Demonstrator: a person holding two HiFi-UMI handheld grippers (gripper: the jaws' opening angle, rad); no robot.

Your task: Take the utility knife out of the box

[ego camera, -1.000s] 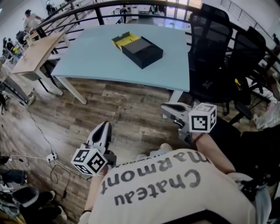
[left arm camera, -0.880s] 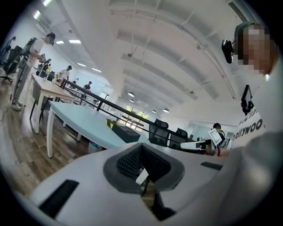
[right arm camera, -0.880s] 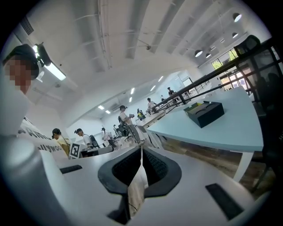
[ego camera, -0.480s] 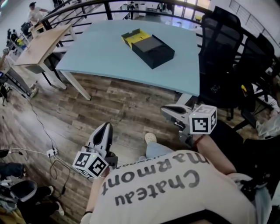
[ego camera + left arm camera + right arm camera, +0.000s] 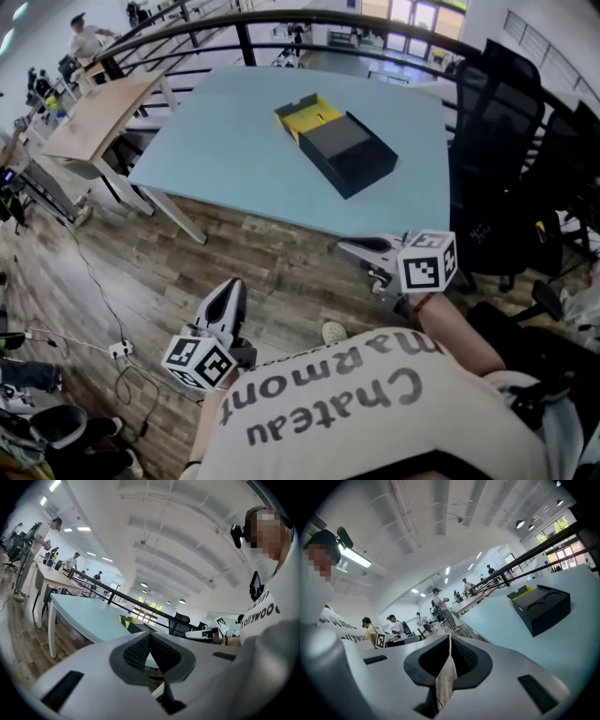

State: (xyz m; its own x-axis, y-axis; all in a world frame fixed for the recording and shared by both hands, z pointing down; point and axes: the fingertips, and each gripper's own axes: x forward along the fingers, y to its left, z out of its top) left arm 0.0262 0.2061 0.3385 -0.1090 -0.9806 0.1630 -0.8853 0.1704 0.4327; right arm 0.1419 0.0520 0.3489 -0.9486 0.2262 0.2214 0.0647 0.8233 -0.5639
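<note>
I hold my left gripper [image 5: 227,287] and right gripper [image 5: 345,247] closed and empty, aimed at the black box [image 5: 348,156], which lies well beyond reach on the table [image 5: 216,150].

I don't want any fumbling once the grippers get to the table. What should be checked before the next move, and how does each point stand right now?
1. Left gripper empty, jaws together: ok.
2. Right gripper empty, jaws together: ok.
3. Box lying flat on the table: ok.
4. Both grippers within reach of the box: not ok; in the head view both are short of the table's near edge.
5. Utility knife in sight: cannot tell; only the box's black body and a yellow part at its far end show.
6. Jaws opened for a grasp: not ok.
</note>
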